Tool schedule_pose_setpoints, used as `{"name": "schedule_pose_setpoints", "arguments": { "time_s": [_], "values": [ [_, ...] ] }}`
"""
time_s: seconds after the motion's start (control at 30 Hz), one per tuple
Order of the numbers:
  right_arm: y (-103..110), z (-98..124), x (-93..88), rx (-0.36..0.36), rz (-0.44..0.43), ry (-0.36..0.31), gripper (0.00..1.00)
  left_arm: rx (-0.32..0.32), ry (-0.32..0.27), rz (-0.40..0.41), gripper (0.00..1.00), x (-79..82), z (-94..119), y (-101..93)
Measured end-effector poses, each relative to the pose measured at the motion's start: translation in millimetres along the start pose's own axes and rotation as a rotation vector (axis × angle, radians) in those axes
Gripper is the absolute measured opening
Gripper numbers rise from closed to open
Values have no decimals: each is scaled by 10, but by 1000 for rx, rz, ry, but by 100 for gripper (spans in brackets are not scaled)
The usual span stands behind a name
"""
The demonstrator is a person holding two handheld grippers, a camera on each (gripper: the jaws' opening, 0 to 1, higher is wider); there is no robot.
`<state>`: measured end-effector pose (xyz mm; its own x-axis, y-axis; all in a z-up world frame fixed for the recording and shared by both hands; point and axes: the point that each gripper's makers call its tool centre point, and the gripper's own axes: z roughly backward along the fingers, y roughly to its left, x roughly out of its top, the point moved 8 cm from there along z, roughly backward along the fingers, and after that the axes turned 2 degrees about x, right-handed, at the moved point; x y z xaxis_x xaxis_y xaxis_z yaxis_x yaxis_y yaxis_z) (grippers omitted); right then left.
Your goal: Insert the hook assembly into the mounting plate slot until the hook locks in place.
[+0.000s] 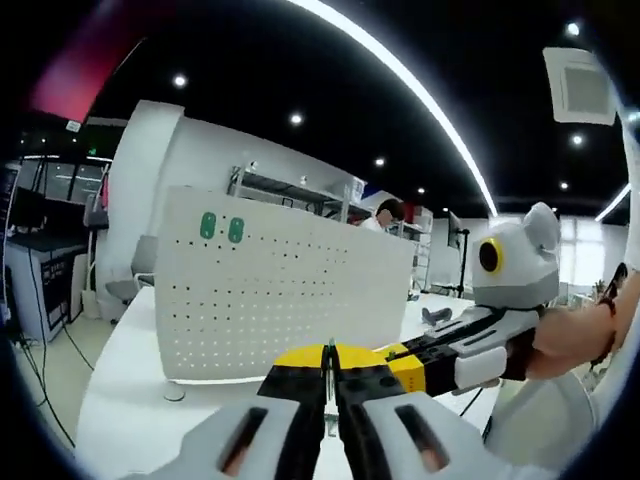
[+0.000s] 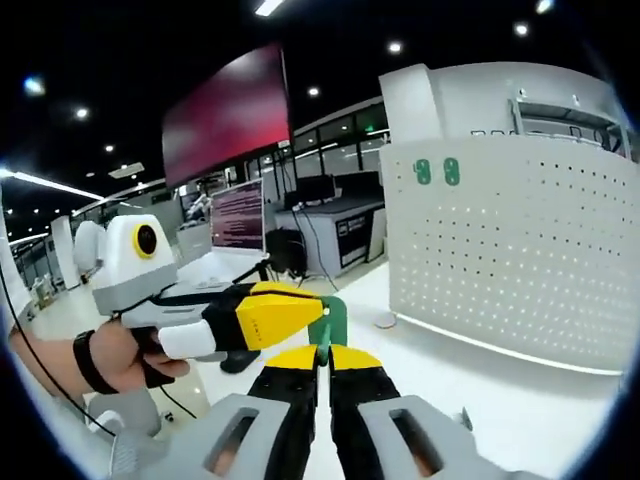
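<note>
Your left gripper (image 1: pixel 331 372) sits at the bottom middle of the left gripper view. Its jaws are pressed almost together, and a thin green piece (image 1: pixel 331 349) pokes up from between the yellow tips. You cannot tell from here what shape that piece is.

In the right gripper view, your right gripper (image 2: pixel 322 372) is at the bottom middle too. Its jaws are nearly closed on the same small green piece (image 2: pixel 329 321). Here it looks like a flat green tab with a rounded top, standing up above the yellow tips. Your other gripper comes in from the left of this view, and its yellow tips touch the green piece from that side. A hand (image 2: pixel 110 362) with a black wrist strap holds it at the lower left.

The white board with holes (image 1: pixel 270 290) stands upright on the white bench (image 1: pixel 125 390), in the middle of the left gripper view, just behind the jaws. It has rows and rows of small holes. Two green pieces (image 1: pixel 221 228) are stuck near its upper left corner. In the right gripper view the board (image 2: pixel 510 260) is on the right side, and the two green pieces (image 2: pixel 438 171) show near its top left.

The green piece in your jaws is apart from the board.
</note>
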<state>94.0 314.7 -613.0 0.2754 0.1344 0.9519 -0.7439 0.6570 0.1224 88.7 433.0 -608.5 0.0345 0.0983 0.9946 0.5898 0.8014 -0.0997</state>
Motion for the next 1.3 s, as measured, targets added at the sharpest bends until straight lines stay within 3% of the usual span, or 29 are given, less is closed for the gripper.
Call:
{"name": "schedule_pose_setpoints", "arguments": {
  "time_s": [0.1, 0.27, 0.6, 0.73, 1.03, 1.3],
  "values": [
    [-4, -14, -10, 8, -34, 37, 1, 5, 5, -65, 1, 10, 2, -21],
    [-1, -25, -9, 7, -40, 30, 5, 3, 11, -110, 1, 7, 5, -57],
    [13, -4, -1, -29, -24, 23, 0, 0, 9, -92, 2, 12, -4, -64],
    [-1, 0, 9, -51, -21, 50, 0, -5, 26, -156, 3, 24, -13, -77],
    [-144, 32, 61, -125, -14, 21, 0, 44, 9, -70, 7, 61, 107, 62],
    [-307, -30, 116, -179, -14, 8, 0, 42, -13, -53, 13, 89, 286, 24]
  ]
}}
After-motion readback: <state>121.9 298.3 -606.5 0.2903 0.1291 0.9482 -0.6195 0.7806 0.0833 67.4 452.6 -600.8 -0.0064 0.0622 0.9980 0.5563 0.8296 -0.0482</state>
